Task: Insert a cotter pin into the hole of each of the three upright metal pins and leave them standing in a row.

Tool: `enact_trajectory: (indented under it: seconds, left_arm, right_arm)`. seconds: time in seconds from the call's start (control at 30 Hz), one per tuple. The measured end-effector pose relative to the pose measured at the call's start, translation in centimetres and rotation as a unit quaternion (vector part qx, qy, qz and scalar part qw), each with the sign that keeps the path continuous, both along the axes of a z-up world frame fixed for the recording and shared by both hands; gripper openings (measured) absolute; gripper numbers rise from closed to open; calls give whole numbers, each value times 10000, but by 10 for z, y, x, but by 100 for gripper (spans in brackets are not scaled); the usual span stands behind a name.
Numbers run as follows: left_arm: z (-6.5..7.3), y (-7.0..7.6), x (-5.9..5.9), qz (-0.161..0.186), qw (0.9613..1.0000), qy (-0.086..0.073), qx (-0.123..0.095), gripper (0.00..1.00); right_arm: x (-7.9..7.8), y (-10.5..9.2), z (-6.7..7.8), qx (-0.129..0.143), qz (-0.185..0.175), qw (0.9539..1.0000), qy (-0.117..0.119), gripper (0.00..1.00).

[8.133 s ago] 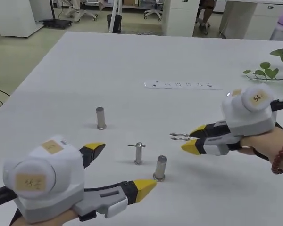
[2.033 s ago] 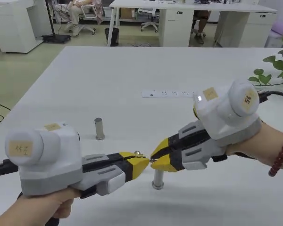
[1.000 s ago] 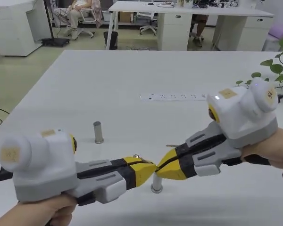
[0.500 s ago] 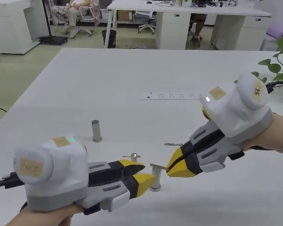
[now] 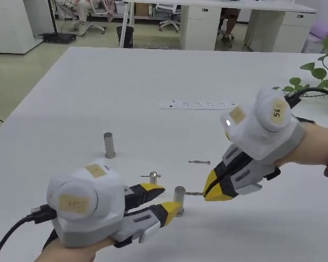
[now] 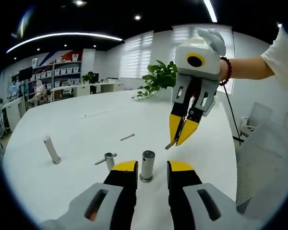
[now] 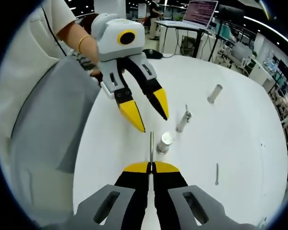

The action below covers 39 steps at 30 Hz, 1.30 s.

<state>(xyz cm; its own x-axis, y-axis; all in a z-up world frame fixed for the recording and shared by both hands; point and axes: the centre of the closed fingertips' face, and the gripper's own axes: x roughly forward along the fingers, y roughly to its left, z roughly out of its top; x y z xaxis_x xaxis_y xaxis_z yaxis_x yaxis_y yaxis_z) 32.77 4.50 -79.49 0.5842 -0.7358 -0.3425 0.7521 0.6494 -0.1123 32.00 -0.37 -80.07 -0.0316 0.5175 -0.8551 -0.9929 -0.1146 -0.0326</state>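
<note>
Right claw is clamped on a thin silver cotter pin, held level, its tip just beside the top of the nearest steel pin, upright on my white table. My left claw gapes, jaws either side of that pin. The middle pin carries a crosswise cotter pin; the far pin stands bare

The white table bears three upright metal pins, a loose cotter pin and a power strip.
</note>
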Motion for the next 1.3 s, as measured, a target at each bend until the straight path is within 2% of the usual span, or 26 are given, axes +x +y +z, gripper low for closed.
enact_trajectory:
  seconds: [0.33,0.67,0.77,0.93,1.07,1.3]
  left_arm:
    - [-26,-9,10,134,9993,179,315,23]
    - [-38,-15,18,288,9985,251,403,22]
    - [-40,-17,17,279,9981,190,516,22]
    - [-40,-19,21,370,9980,221,471,19]
    - [-40,-20,23,402,9979,196,479,12]
    - [-40,-19,22,407,9978,176,499,12]
  right_arm:
    - [12,-8,-14,-208,-30,9998,-13,3]
    - [20,-9,-21,-266,-42,9996,-28,3]
    - [21,-9,-22,-273,-31,9996,-35,3]
    - [23,-8,-23,-299,-10,9995,-65,3]
    - [23,-7,-23,-274,-6,9996,-69,3]
    - [23,-3,-23,-226,2,9997,-86,3]
